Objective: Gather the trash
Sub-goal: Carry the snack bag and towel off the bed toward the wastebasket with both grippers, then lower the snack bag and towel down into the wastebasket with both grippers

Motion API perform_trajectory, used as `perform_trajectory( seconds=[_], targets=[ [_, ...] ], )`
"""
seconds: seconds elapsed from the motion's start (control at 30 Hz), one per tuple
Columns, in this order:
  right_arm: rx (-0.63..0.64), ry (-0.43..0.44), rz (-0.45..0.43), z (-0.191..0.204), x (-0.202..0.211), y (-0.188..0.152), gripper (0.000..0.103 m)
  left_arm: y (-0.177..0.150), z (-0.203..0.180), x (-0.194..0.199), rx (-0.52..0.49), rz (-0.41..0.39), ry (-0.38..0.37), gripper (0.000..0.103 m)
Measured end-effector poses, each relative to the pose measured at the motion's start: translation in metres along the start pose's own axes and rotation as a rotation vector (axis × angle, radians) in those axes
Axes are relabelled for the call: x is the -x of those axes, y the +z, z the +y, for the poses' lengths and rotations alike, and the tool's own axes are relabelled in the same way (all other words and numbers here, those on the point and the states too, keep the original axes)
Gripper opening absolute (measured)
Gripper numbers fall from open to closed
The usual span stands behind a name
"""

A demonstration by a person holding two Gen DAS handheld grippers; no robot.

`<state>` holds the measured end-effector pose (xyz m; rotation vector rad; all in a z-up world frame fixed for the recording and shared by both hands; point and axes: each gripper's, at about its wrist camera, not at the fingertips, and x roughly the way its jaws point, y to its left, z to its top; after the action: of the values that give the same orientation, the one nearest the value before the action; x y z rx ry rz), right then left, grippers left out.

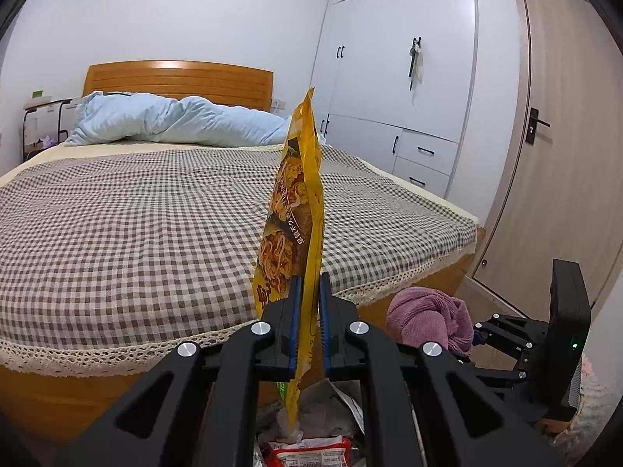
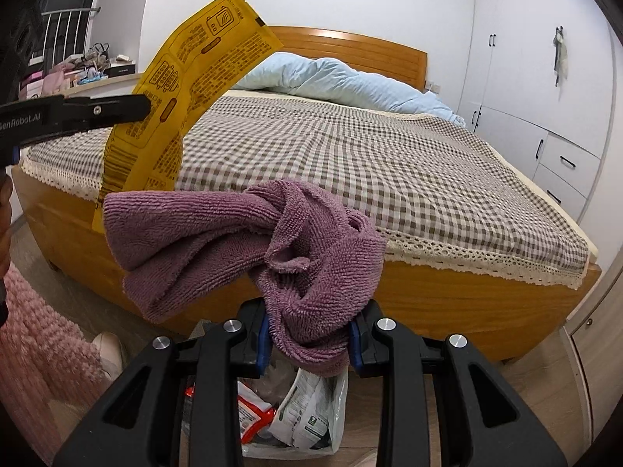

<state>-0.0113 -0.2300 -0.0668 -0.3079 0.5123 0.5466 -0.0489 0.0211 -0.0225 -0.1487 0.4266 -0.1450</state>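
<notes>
Both pickups done, drop pending: left gripper (image 1: 309, 327) clamps flat yellow foil snack packet (image 1: 298, 210), right gripper (image 2: 307, 340) clamps crumpled purple terry cloth (image 2: 249, 241), both above part-filled clear plastic trash bag (image 2: 300, 404).

The right gripper (image 2: 307, 340) squeezes a soft purple towel (image 2: 249, 249). The left gripper (image 2: 150, 107) pinches a flat yellow plastic wrapper (image 2: 175, 97) above a white trash bag (image 2: 311, 408).

Two grippers show: the left gripper (image 1: 309, 299) and the right gripper (image 2: 309, 334). One yellow wrapper (image 1: 296, 210), one purple towel (image 2: 249, 241), one trash bag (image 2: 311, 401), one bed (image 1: 155, 210), one blue quilt (image 1: 175, 120), one door (image 1: 553, 124).
</notes>
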Motion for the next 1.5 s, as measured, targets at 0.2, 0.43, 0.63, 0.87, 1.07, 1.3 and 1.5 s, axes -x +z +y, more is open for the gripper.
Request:
perform_trajectory(
  seconds=[0.2, 0.43, 0.63, 0.87, 1.07, 1.3, 1.5],
  targets=[
    [0.01, 0.0, 0.026, -0.001, -0.002, -0.01, 0.03, -0.007, -0.004, -0.005, -0.022, 0.033, -0.005, 0.006],
    [0.023, 0.003, 0.066, -0.003, -0.009, -0.022, 0.03, -0.017, -0.003, -0.009, -0.042, 0.075, -0.002, 0.006],
    [0.028, 0.008, 0.097, -0.003, -0.014, -0.031, 0.03, -0.029, 0.001, -0.012, -0.059, 0.112, 0.012, 0.006],
    [0.022, 0.016, 0.126, -0.004, -0.021, -0.036, 0.03, -0.045, 0.004, -0.016, -0.069, 0.165, 0.019, 0.006],
    [0.021, 0.022, 0.136, -0.002, -0.024, -0.036, 0.03, -0.053, 0.008, -0.02, -0.069, 0.203, 0.008, 0.006],
    [0.011, 0.038, 0.18, -0.005, -0.034, -0.043, 0.03, -0.071, -0.001, -0.037, -0.107, 0.293, -0.016, 0.006],
    [-0.023, 0.072, 0.273, -0.01, -0.05, -0.055, 0.03, -0.101, -0.012, -0.067, -0.111, 0.441, -0.072, 0.006]
  ],
)
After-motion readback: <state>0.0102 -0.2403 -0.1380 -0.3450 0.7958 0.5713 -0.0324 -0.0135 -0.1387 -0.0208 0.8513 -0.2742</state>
